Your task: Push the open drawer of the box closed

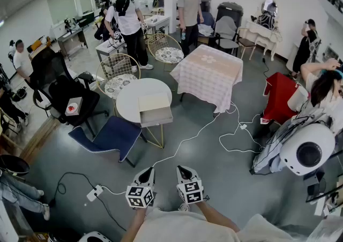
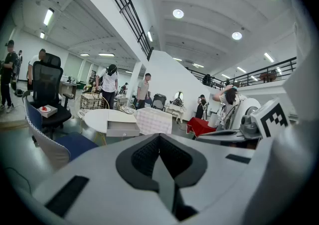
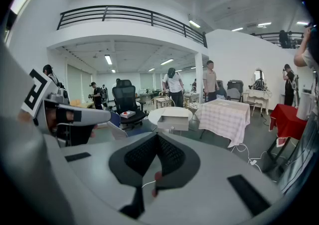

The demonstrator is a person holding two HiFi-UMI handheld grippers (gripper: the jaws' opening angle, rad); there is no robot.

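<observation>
My left tongs (image 1: 148, 171) and right tongs (image 1: 181, 170) are both closed and empty. The open drawer (image 1: 156, 116) sticks out of the box (image 1: 151, 101) on the round bench (image 1: 127, 108), well apart at 12 o'clock, with its front toward me. I judge the left tongs are more in line.
</observation>
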